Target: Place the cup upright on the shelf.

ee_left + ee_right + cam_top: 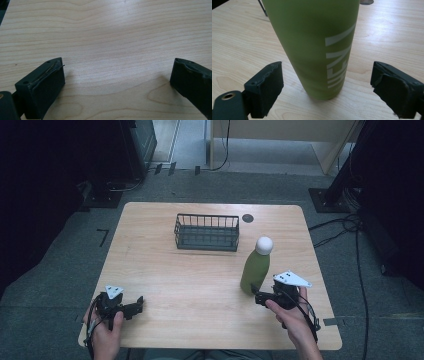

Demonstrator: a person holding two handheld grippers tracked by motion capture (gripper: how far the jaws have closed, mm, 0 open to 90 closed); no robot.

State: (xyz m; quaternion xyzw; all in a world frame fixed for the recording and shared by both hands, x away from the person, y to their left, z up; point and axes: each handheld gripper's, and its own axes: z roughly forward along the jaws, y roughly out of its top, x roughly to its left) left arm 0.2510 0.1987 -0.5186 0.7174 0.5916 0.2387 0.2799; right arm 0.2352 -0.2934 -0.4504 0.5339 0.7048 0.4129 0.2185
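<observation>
High view: green bottle (255,270) upright on table (200,290), near the wire basket (206,232); right gripper (260,297) just beside bottle base, left gripper (136,306) well apart at near-left edge. Left gripper view: jaws wide apart over bare wood, nothing btwn. Right gripper view: bottle btwn jaws, gaps both sides, no contact.
</observation>
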